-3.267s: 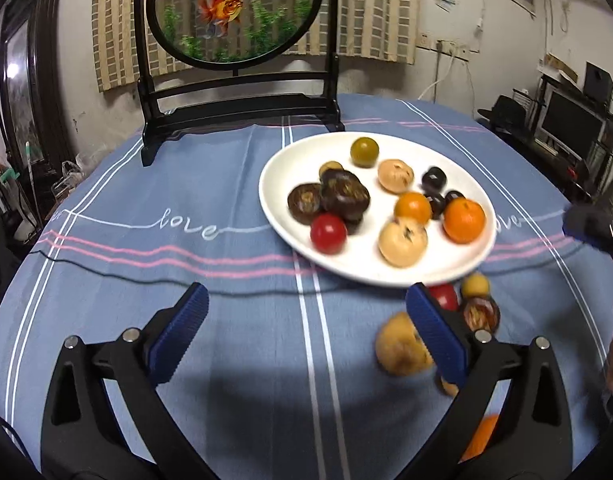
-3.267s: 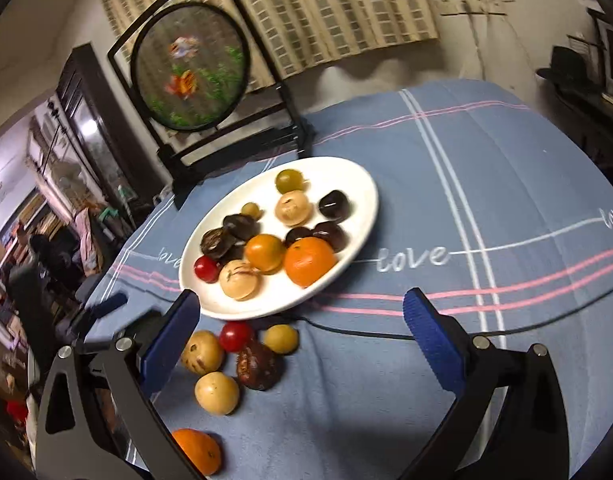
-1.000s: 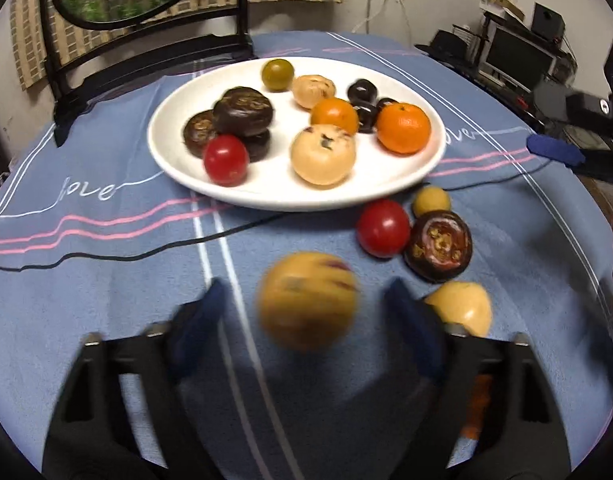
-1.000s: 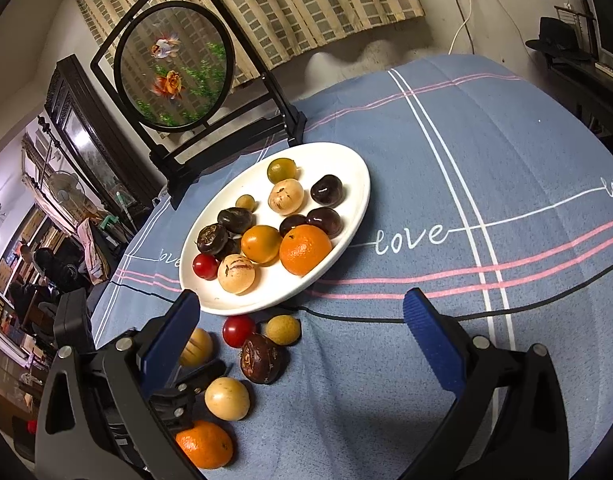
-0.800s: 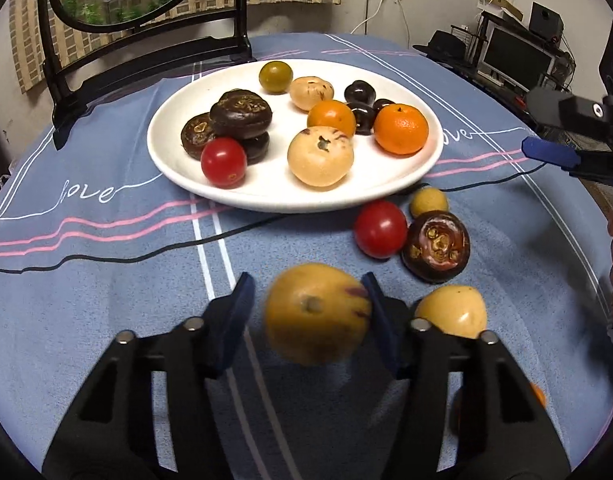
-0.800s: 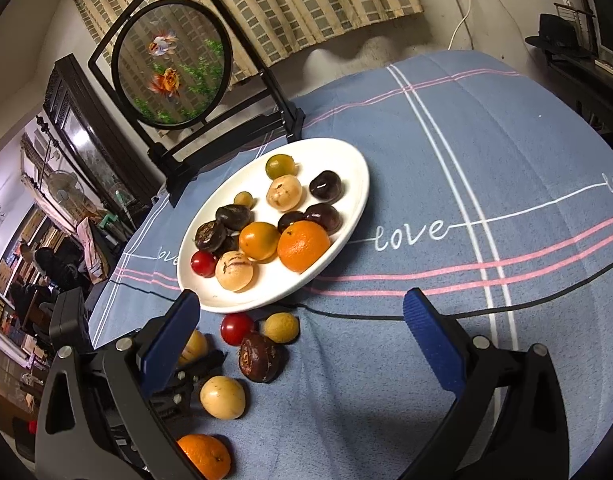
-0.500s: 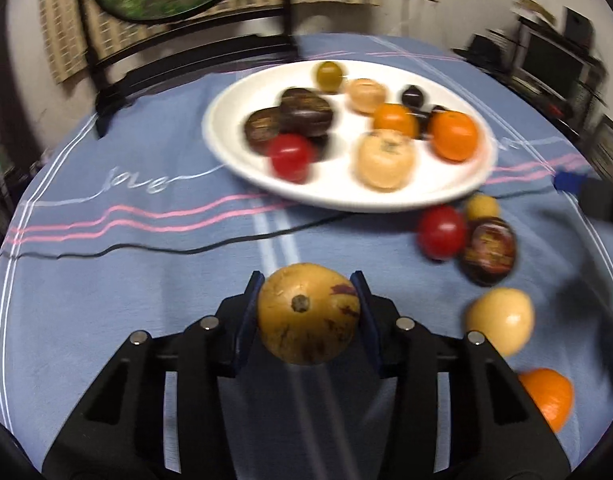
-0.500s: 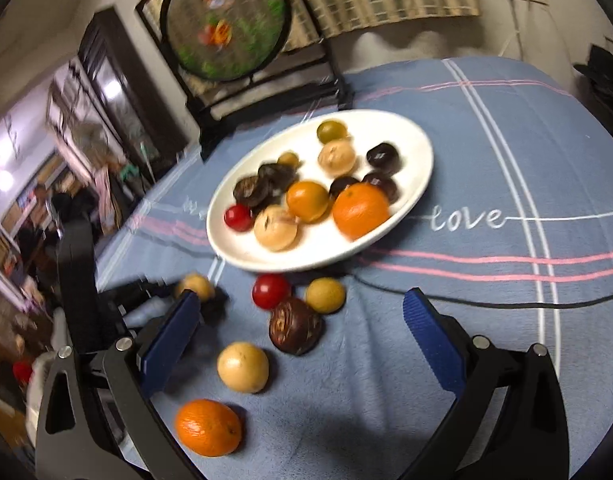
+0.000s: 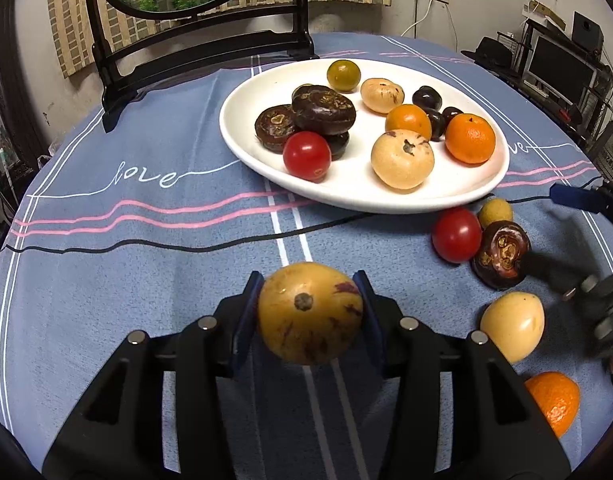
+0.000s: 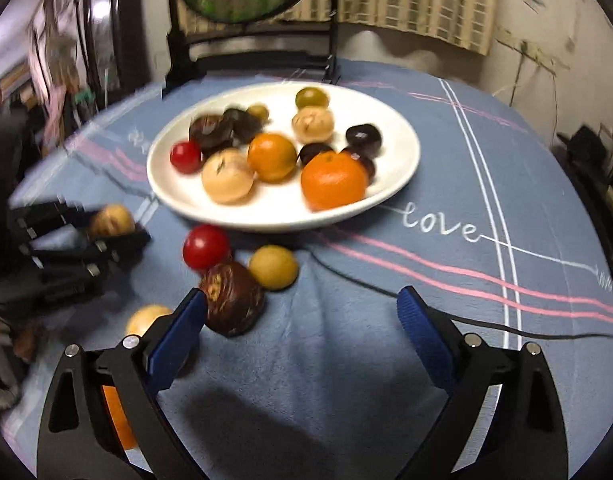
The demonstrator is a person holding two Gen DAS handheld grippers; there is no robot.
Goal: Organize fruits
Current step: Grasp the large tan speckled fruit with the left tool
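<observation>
Left gripper clamping speckled yellow fruit, seemingly lifted off tablecloth

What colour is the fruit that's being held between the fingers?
The fruit is yellow-brown with small purple-red streaks and a dark stem scar; the left wrist view shows it best.

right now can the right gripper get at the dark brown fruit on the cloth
Probably yes: the right gripper is open and empty, and the dark brown fruit lies uncovered beside its left finger.
</observation>
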